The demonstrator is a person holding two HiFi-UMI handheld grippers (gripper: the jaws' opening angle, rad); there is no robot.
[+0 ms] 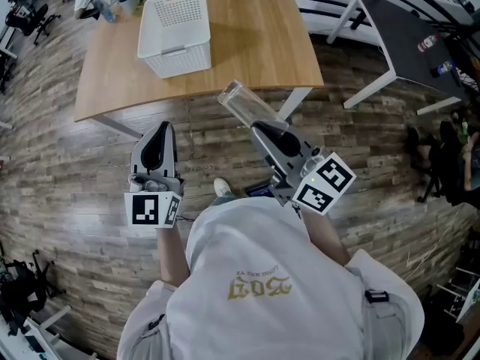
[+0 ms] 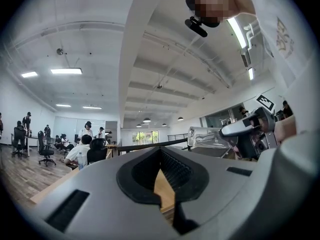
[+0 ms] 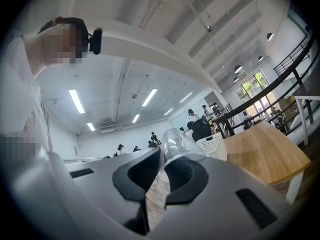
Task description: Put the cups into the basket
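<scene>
Head view: a light wooden table stands on a grey-brown plank floor, and a black-topped desk on white legs is to the right of the table. The white slotted basket sits on the table's left half. Off the table's near edge, the right gripper pinches a clear cup that lies tilted, its mouth towards the table. The left gripper hangs over the floor, nearer than the table, its jaws together on nothing. Both marker cubes show only black squares. The gold print on the person's white shirt is upside down and I cannot read it.

Left gripper view: the left gripper has its pads meeting at the tips, with table wood showing through the hollow behind them. Past the table, people sit in an open office under strip lights.

Right gripper view: the right gripper clamps the cup by its wall. The basket rests on the table just behind the cup.
</scene>
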